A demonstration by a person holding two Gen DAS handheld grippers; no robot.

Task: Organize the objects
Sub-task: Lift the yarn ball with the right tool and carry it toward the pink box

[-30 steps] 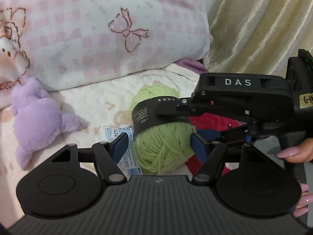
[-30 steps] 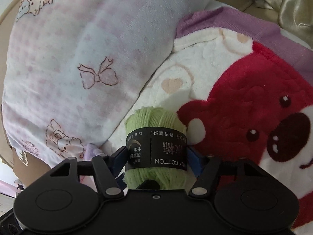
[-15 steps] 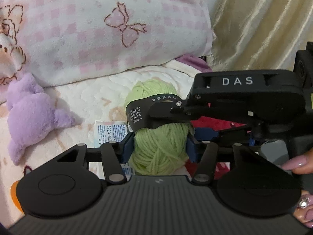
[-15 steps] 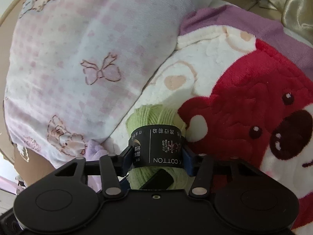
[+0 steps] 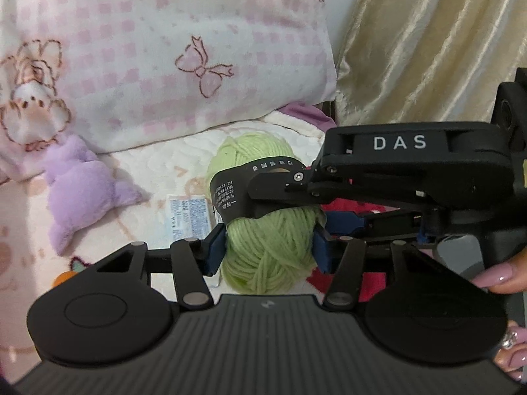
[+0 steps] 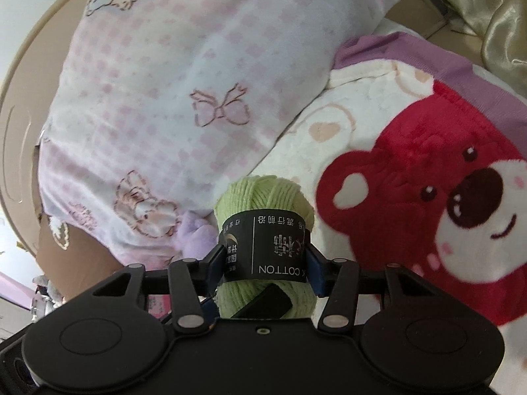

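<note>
A light green yarn ball with a black paper band is held by both grippers at once, just above the cream blanket. My left gripper is shut on the ball's lower half, blue pads pressing its sides. My right gripper is shut on the ball at the band. In the left wrist view its black body marked DAS reaches in from the right, one finger lying over the band. A black finger of the left gripper shows under the ball in the right wrist view.
A pink checked pillow lies behind the ball, a purple plush toy to the left, a white printed label beside it. The blanket's red bear is at right, a gold curtain behind. A person's hand holds the right gripper.
Both pairs of jaws stood wider beside the yarn ball a second ago and have closed onto it. Both grippers have then risen slightly with the ball.
</note>
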